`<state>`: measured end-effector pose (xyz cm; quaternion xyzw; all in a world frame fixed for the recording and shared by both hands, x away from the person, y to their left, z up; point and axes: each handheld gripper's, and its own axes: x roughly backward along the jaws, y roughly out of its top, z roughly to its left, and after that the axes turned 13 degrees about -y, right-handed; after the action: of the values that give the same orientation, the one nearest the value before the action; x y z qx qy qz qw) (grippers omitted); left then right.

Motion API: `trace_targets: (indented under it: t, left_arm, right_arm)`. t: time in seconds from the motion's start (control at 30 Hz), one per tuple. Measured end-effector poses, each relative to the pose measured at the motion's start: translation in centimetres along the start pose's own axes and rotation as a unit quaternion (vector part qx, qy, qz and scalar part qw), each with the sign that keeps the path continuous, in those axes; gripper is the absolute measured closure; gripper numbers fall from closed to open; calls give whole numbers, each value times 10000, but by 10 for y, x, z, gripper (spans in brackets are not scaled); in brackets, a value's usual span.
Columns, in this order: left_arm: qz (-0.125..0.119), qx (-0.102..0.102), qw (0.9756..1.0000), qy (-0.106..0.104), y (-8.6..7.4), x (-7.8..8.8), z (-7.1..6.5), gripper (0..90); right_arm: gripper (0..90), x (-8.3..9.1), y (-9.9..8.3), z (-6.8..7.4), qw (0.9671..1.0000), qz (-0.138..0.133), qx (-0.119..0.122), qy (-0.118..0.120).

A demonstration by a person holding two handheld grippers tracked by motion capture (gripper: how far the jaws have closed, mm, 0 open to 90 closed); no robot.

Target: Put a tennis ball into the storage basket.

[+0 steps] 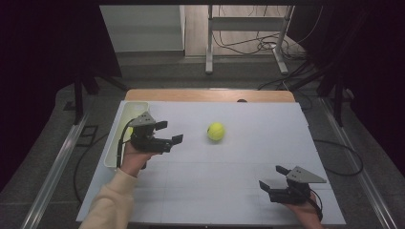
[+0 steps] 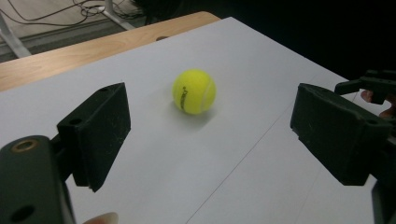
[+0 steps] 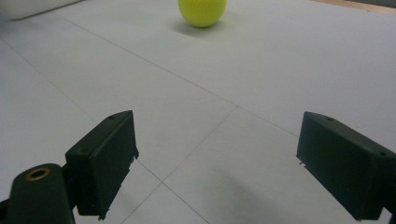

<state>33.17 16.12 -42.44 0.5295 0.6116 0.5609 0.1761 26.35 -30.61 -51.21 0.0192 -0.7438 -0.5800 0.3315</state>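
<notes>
**A:** Lining up on the tennis ball (image 1: 216, 131) with my left gripper (image 1: 169, 134). Ball sits on the white mat (image 1: 248, 162), roughly mid-table, a bit toward the far edge.

**B:** Which way from your fingers?

**A:** Straight ahead along my jaws, toward table centre. In the left gripper view the ball (image 2: 194, 91) sits between the two pads but well beyond the tips. Near, not touching. It's round, so no long axis to match; any approach angle should do.

**B:** Jaw state?

**A:** Left spread wide, nothing between them, gap looks wider than the ball. Right gripper (image 1: 273, 177) also spread, empty, parked at the near right corner.

**B:** Which hand is closer?

**A:** Left. From the right gripper view the ball (image 3: 202, 11) is far off at the top edge. Left takes it, I'd say.

**B:** Anything in the way?

**A:** No. White bin (image 1: 118, 138) is just beside my left hand, on the far side from the ball. Risk I see: nudging the ball with a pad and sending it rolling.
</notes>
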Motion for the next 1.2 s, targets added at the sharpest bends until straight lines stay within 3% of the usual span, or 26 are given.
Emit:
trace_targets:
  t: [1.2]
  left_arm:
    - [702, 6, 9975, 57, 8, -64, 10, 131]
  right_arm:
    - [124, 1, -1, 0, 10000, 33, -9, 23]
